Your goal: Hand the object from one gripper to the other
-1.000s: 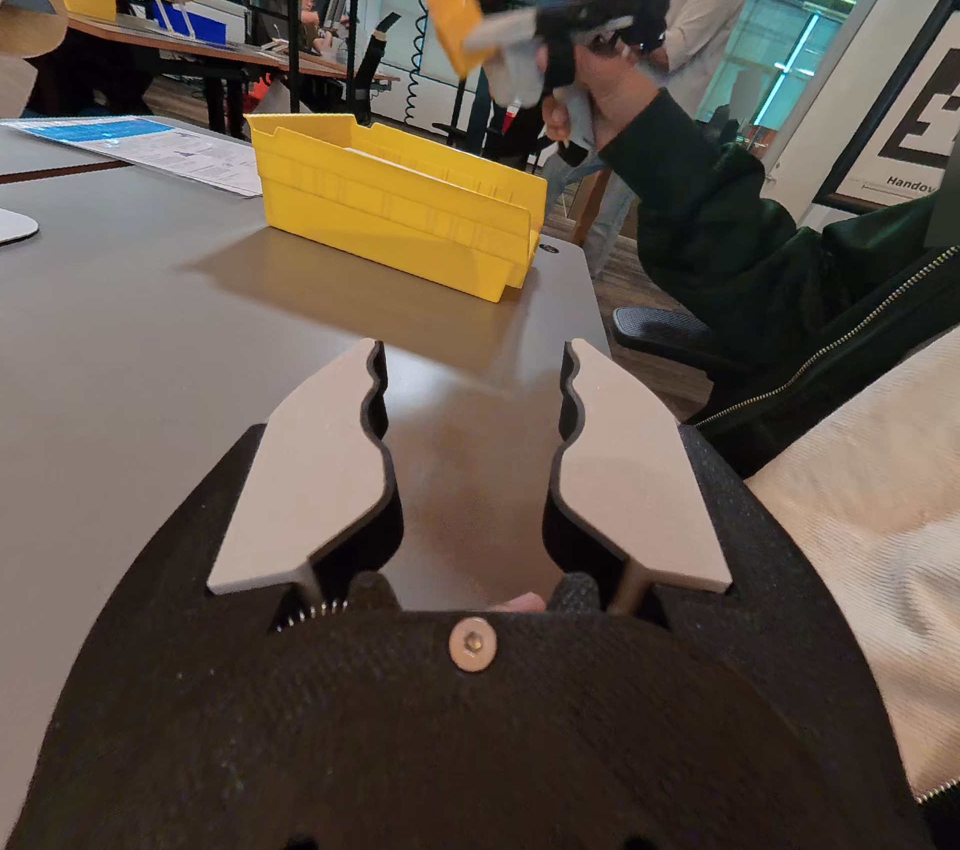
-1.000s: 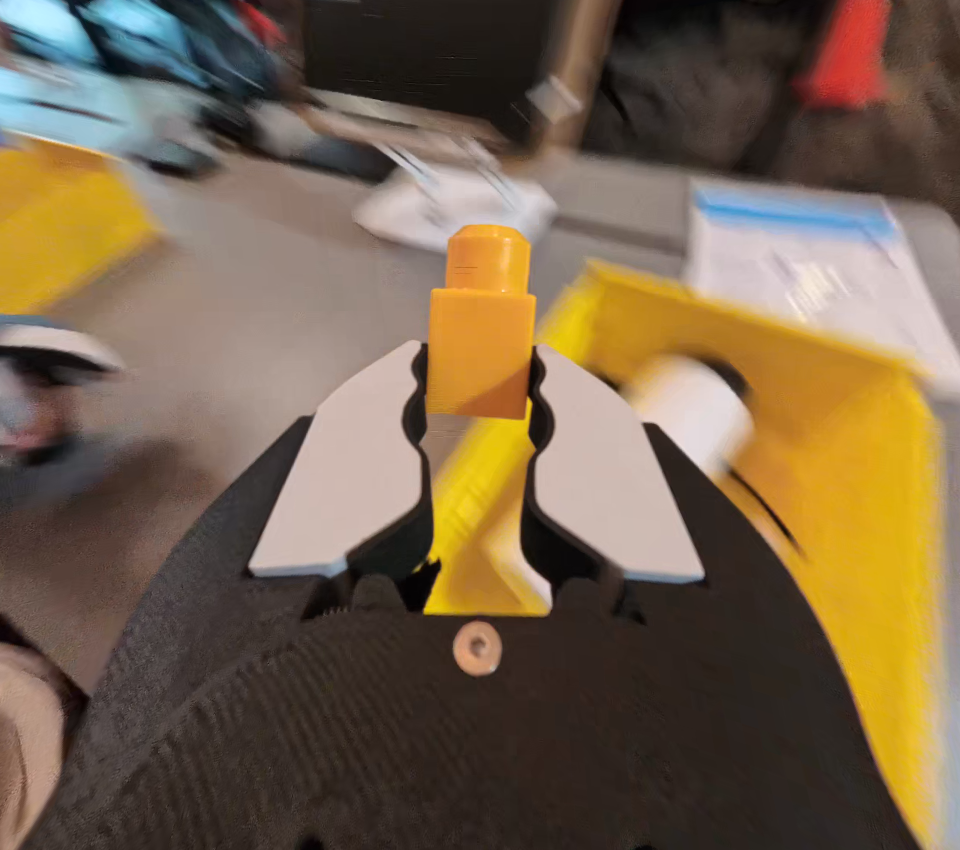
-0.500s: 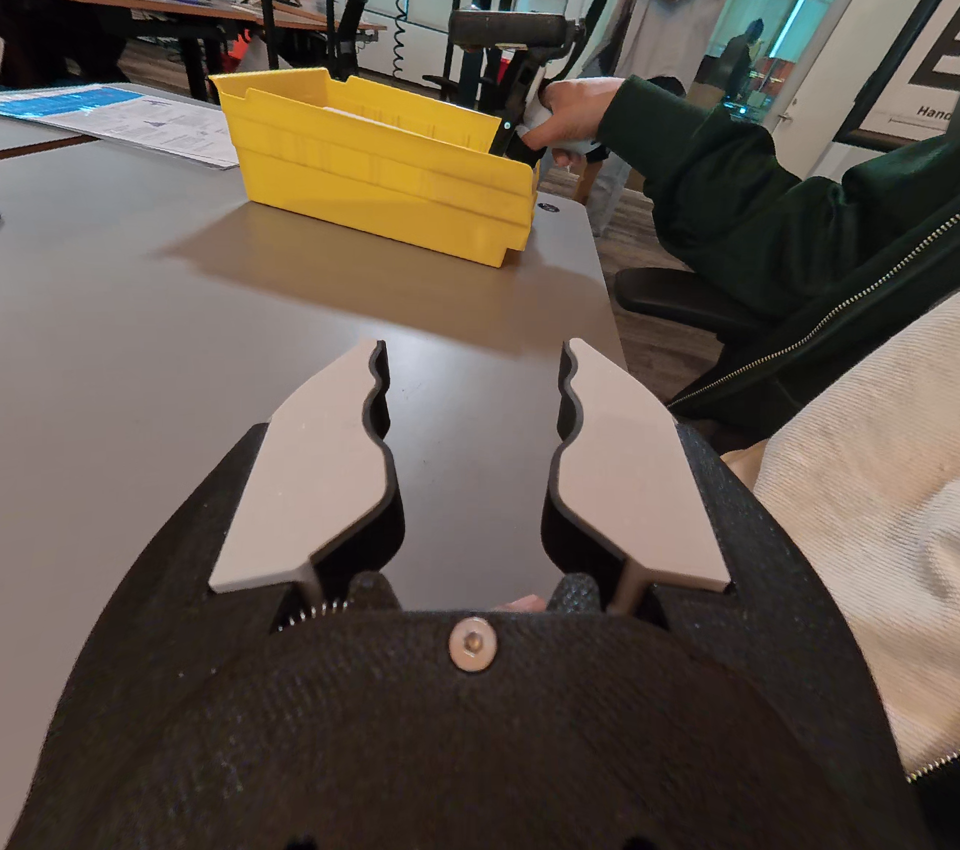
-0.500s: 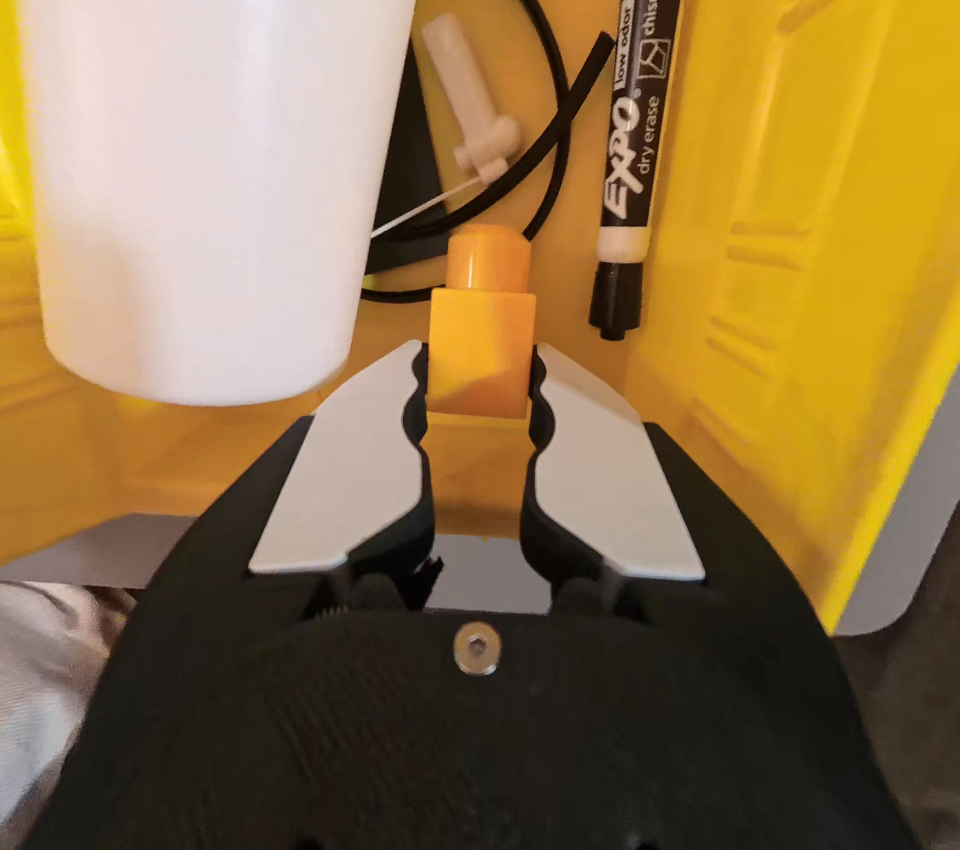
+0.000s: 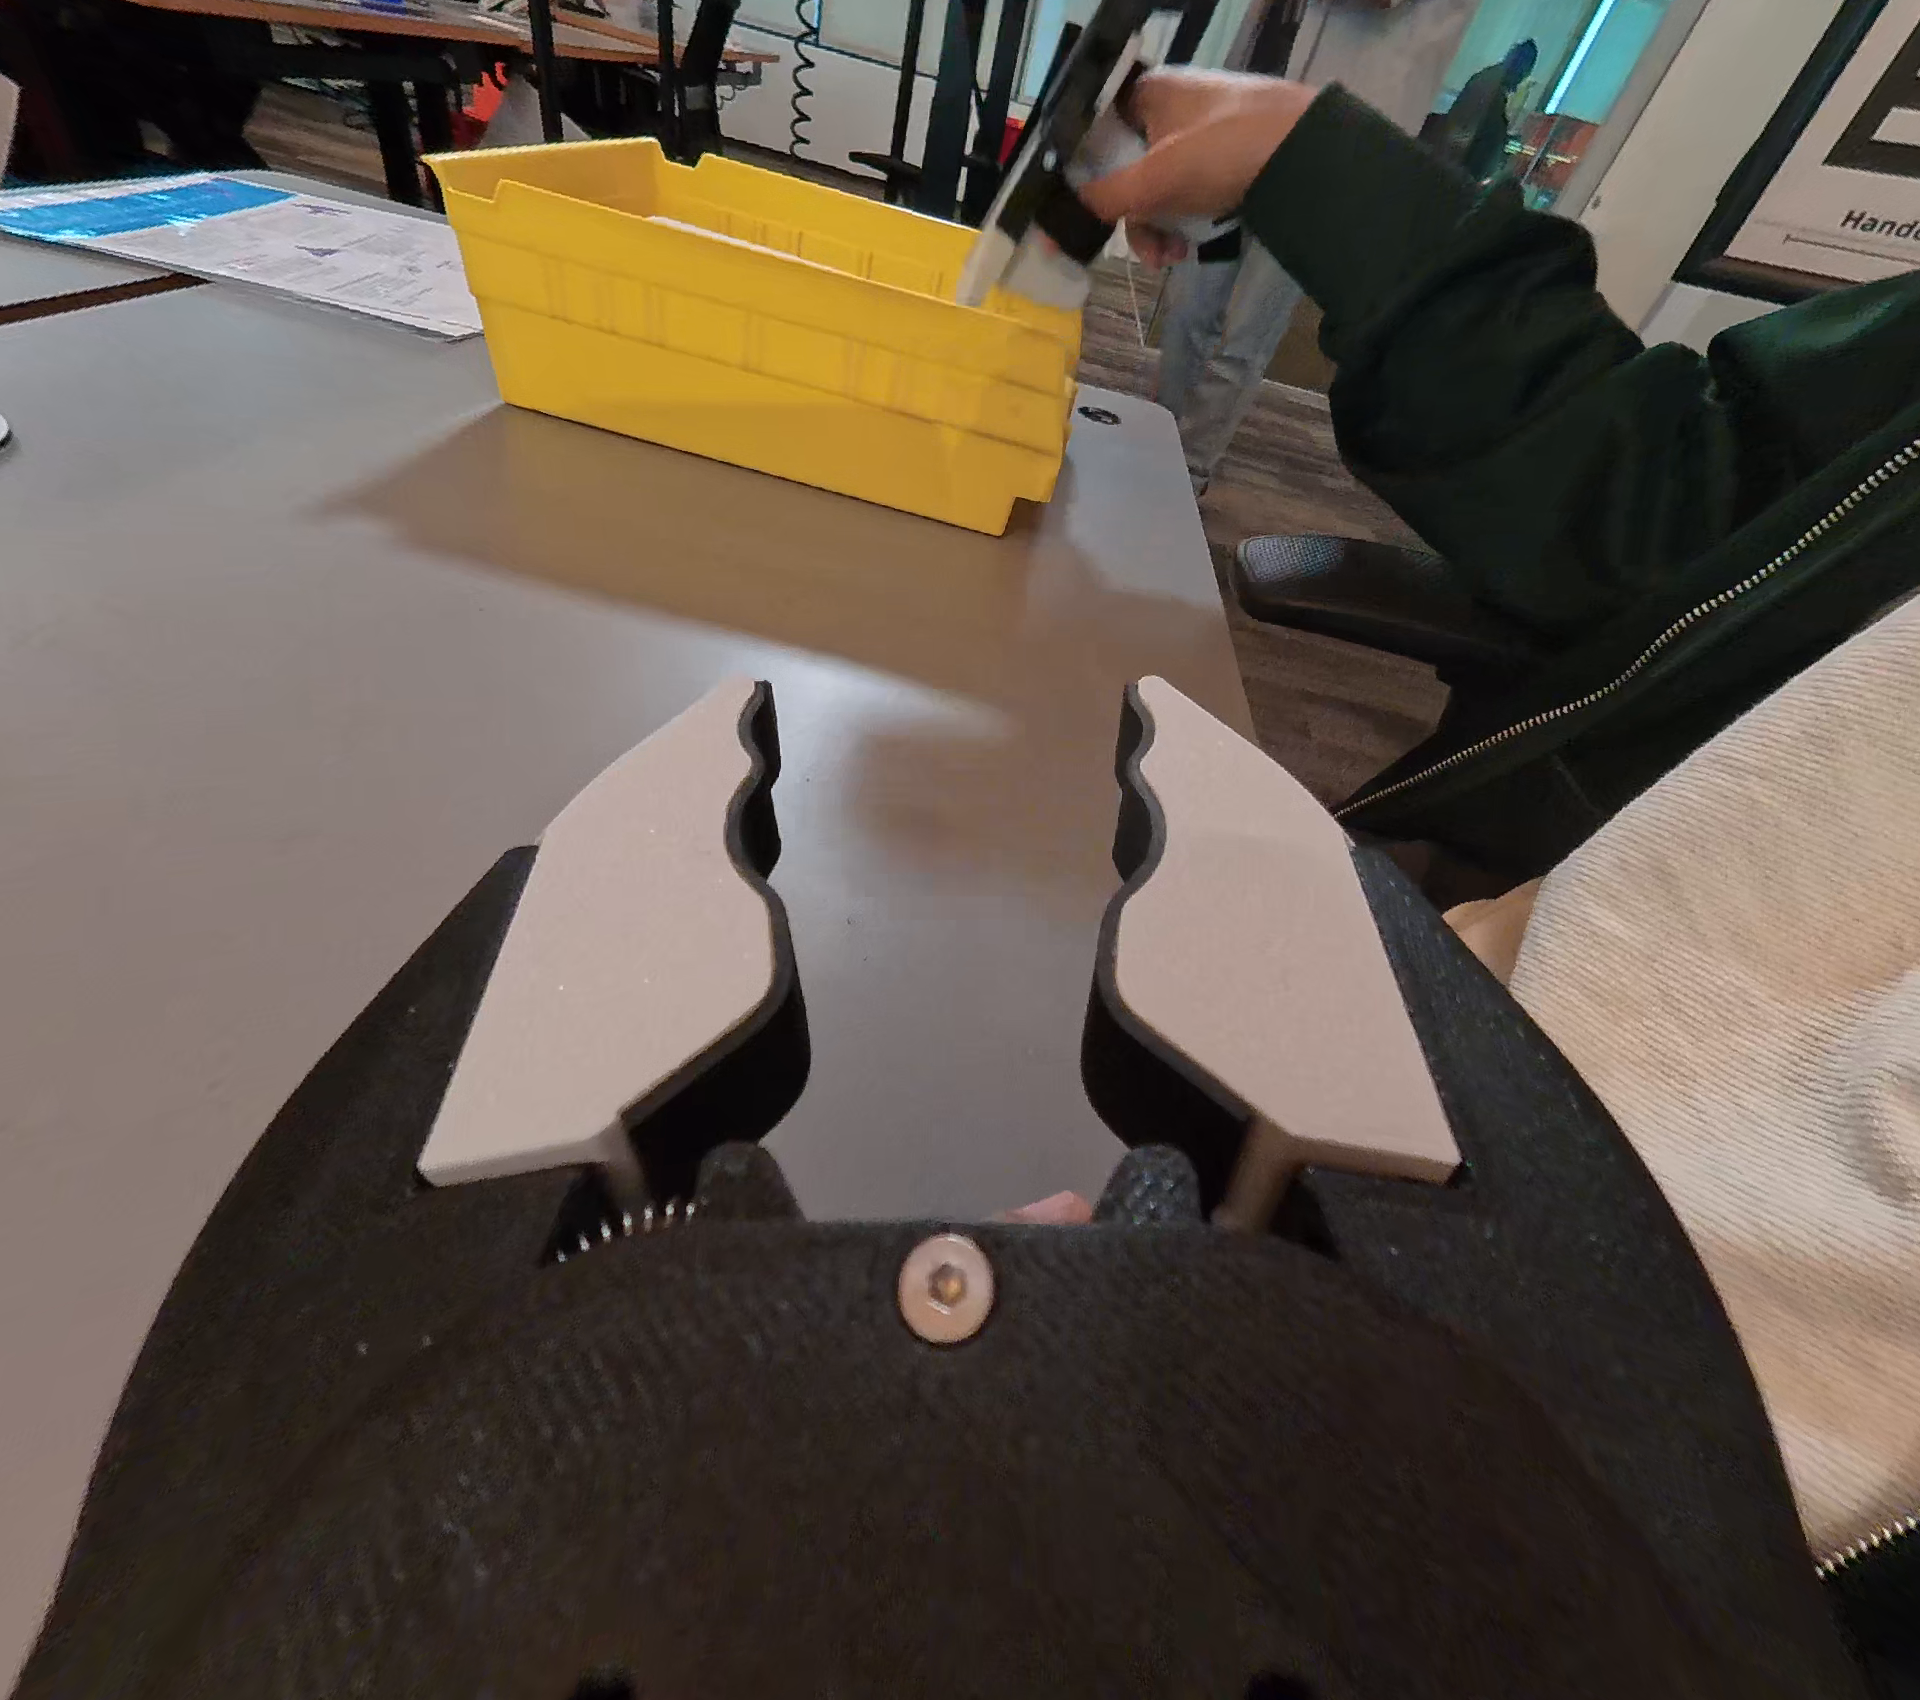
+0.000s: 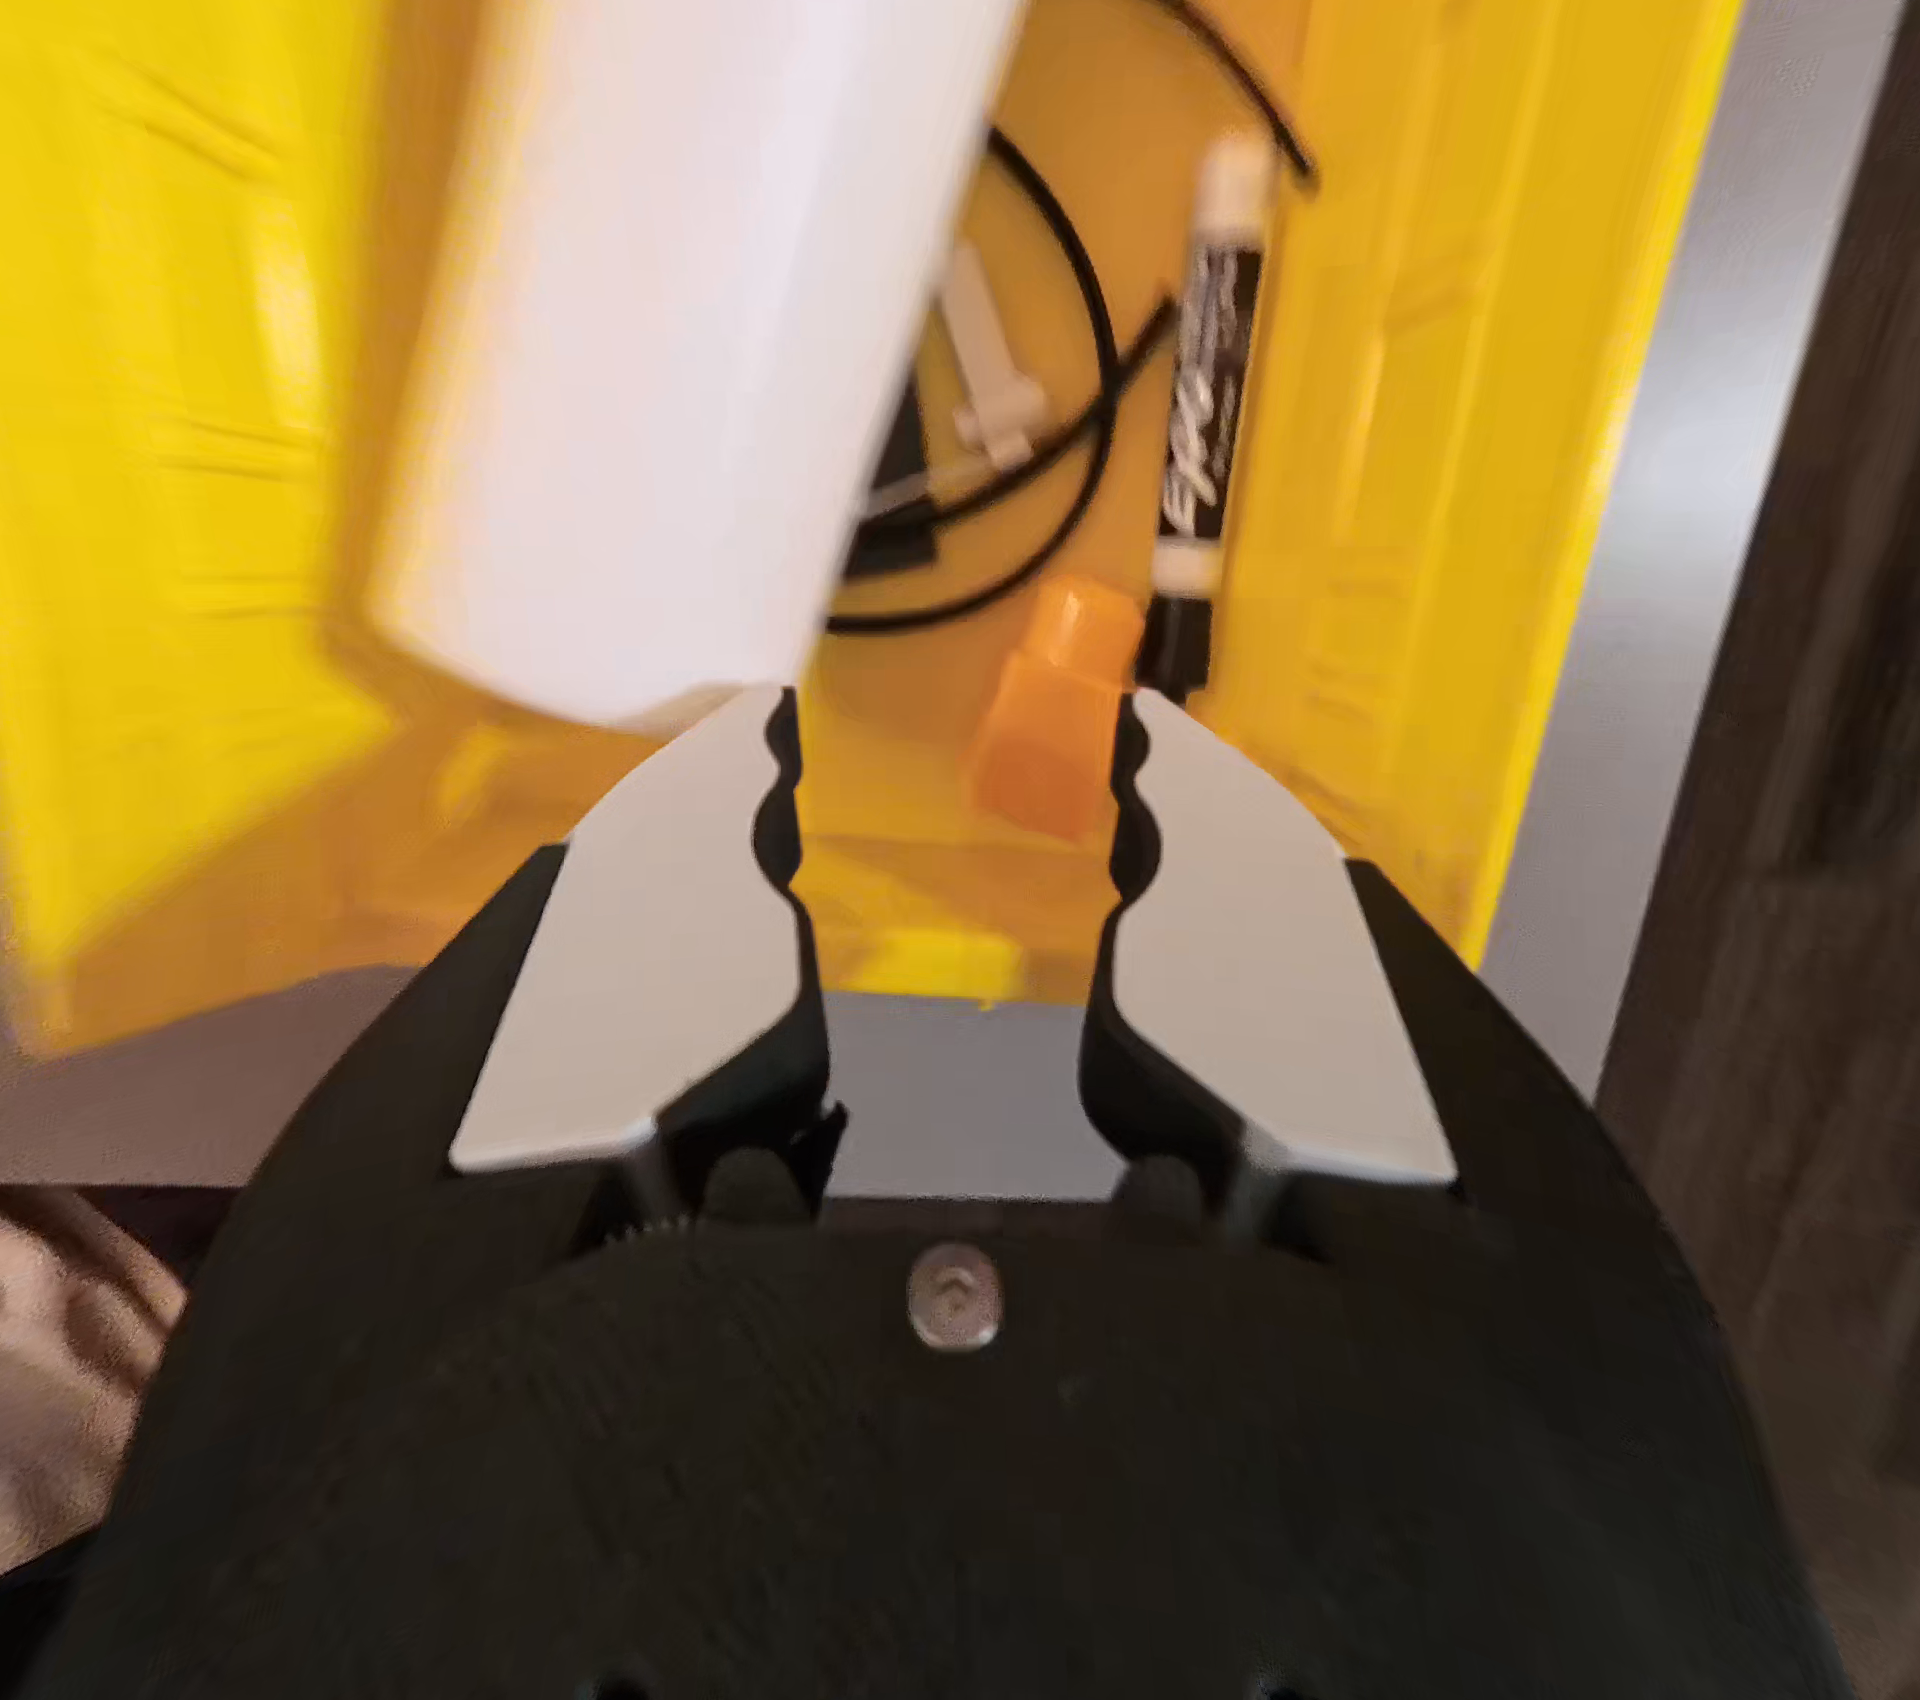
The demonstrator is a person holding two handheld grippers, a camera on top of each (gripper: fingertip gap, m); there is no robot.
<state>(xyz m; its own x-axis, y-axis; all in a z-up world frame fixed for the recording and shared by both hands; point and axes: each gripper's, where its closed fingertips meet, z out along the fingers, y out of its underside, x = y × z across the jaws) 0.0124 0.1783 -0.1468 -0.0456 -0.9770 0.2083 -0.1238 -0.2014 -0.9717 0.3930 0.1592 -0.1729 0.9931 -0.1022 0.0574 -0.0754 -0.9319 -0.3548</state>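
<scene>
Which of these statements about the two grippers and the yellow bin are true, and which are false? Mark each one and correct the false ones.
1. The right gripper is open and holds nothing. True.
2. The orange block is clamped between the right gripper's fingers. False: it lies loose inside the yellow bin.
3. A black marker lies in the bin beside the orange block. True.
4. The left gripper grips a white cylinder. False: it is open and empty above the grey table; the white cylinder is in the bin.
5. The yellow bin stands on the floor. False: it stands on the table.
</scene>
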